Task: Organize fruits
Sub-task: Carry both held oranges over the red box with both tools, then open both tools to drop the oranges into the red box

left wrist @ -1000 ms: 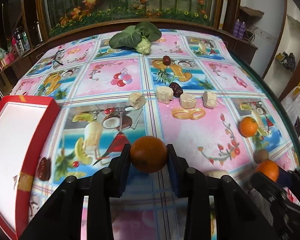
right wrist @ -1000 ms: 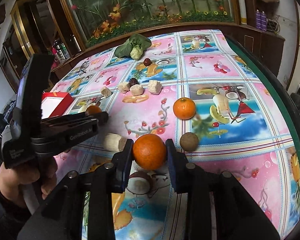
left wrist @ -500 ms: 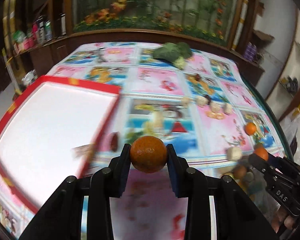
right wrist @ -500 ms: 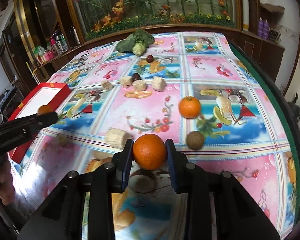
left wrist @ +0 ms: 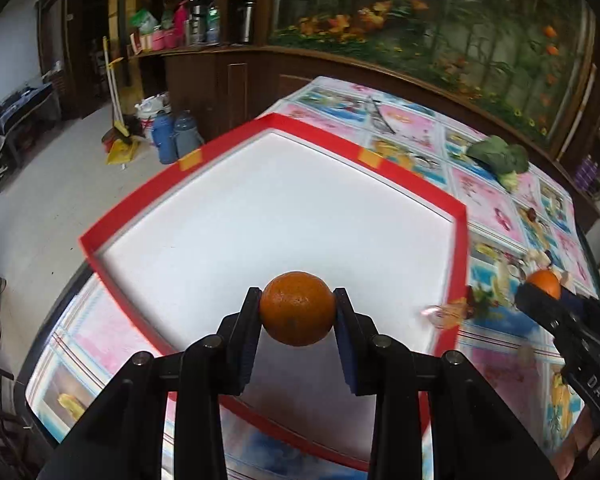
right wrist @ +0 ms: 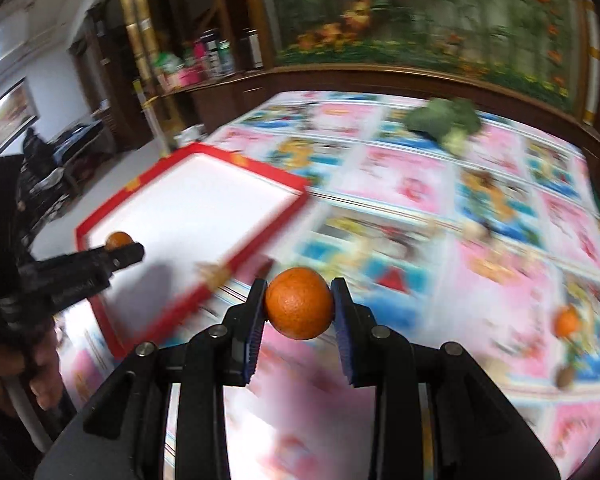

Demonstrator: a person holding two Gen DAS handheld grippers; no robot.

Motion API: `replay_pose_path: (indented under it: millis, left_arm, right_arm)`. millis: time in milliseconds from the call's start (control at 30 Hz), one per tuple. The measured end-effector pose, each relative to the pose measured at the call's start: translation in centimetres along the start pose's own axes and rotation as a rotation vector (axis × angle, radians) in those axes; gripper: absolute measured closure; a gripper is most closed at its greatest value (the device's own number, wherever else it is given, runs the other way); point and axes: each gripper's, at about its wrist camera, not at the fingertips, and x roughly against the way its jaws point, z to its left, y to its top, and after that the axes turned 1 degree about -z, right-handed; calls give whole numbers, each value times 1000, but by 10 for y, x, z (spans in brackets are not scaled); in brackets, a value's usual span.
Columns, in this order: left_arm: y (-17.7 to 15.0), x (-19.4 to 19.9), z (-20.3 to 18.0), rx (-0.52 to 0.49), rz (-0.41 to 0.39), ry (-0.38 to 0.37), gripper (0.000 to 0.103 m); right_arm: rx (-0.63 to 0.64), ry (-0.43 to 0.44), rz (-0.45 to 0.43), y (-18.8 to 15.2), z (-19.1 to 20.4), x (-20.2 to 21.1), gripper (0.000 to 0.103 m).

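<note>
Both claws were clamped on fruit when we looked. Our left gripper [left wrist: 297, 308] pinched a dull orange [left wrist: 297, 308] between its two pads, one pad pressed to each side of the fruit, and we held it above the white floor of the red-rimmed tray [left wrist: 380, 168], near the tray's closer edge. From the right wrist view we saw the same left gripper [right wrist: 118, 250] reaching in from the left over the tray [right wrist: 260, 172], its orange [right wrist: 118, 239] showing just above the black fingers, with a hand [right wrist: 40, 376] wrapped around the handle below.

Our right gripper [right wrist: 299, 309] squeezed a brighter orange [right wrist: 299, 309] in the same manner, pads tight on both flanks. It hung over the patterned tablecloth [right wrist: 420, 184], just beside the tray's near right corner and outside the rim. In the left wrist view that right gripper [left wrist: 540, 292] appeared at the right edge, its orange [left wrist: 544, 282] poking up past the black jaw.

Another orange [right wrist: 566, 322] lay on the cloth far right, with a small brown round fruit [right wrist: 565, 378] just below it. A leafy green vegetable [right wrist: 444, 120] rested near the table's far side. Much of the cloth was blurred.
</note>
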Motion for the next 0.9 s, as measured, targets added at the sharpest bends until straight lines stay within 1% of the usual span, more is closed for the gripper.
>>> replay_pose_path:
  millis: [133,233,367,567,633,700,733,767,833,867,900]
  left_arm:
    - [4,-1,10,8,-6,23,69]
    - [7,-6,19,15,-5,43,69]
    - [12,-14,26,19,4,77,69]
    - [18,-22,36,36,12,136,68]
    - [18,-25,40,42,21,153,68]
    - [17,-25,42,47,30,154,60]
    - [16,-25,43,49,33,147,51]
    - [16,-22,43,54,28,142,46]
    - [15,-18,43,57,13,138,44]
    - [15,-17,42,54,14,139,42]
    - [14,-18,42,55,17,140,42]
  right_arm:
    - [47,30,4,22,31,-32,69]
    - [56,39,13,37,45,-52,69]
    - [56,37,43,51,52,-79,69]
    - [51,34,72,58,58,-96,69]
    - [61,35,102,58,59,-105,68]
    - [67,13,119,57,60,-111,68]
    - [74,-2,130,57,61,-113,68]
    - [79,-14,132,56,61,-112,68]
    - [76,-21,114,56,59,-104,67]
    - [67,-14,82,56,55,-92,65]
    - [58,-8,57,57,51,-82,62]
